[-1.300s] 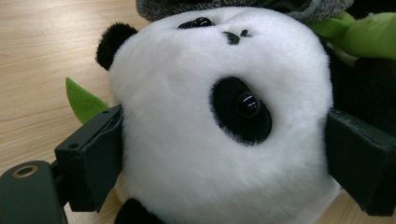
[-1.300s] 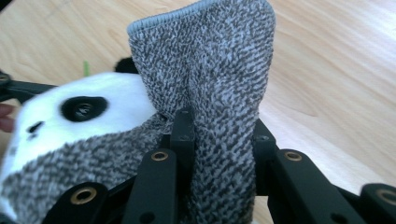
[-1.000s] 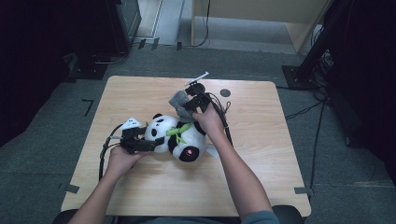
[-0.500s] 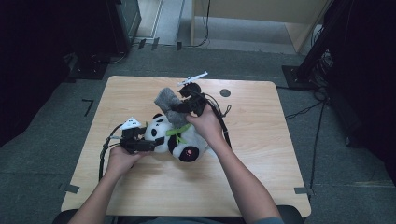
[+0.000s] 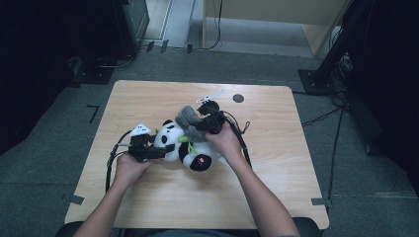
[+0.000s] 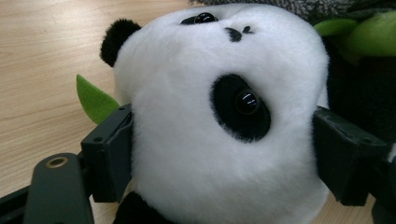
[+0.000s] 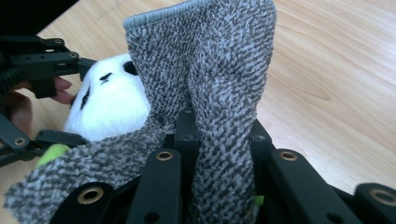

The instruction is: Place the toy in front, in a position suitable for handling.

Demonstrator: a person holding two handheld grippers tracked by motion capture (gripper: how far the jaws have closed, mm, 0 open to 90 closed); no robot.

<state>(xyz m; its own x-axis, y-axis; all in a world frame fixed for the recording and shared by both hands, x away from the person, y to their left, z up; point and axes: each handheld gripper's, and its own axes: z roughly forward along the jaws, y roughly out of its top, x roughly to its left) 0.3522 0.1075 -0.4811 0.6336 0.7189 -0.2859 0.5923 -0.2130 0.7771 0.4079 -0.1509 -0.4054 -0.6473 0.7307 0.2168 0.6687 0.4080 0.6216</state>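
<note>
- Your left gripper (image 5: 165,149) sits at the table's (image 5: 148,207) left-middle, jaws either side of the panda plush's (image 5: 185,148) white head; they have just been closing, and in the left gripper view both pads press the fur, so it grips the head.
- Panda plush lies on its side at table centre, head toward your left hand (image 5: 129,168), black body and a foot with a pink spot toward your right.
- The left gripper view shows the panda plush (image 6: 224,130) close up: a black eye patch, one ear, and a green leaf (image 6: 93,100) poking out behind the left pad. From the high view the face can't be made out.
- Your right gripper (image 5: 193,123) is just above the plush, jaws nearly together and pinching a grey knitted sock (image 5: 187,117).
- The right gripper view shows the grey knitted sock (image 7: 210,93) draped upright between the jaws, cuff on top, blocking most of the panda behind it; the left gripper is at that frame's left edge.
- Cables trail off both grippers across the wood.
- A small dark round mark (image 5: 238,98) sits near the far edge, well apart from everything.
- The plush's lower body is cut off in both gripper views; your right hand (image 5: 225,140) hides part of it from above.
</note>
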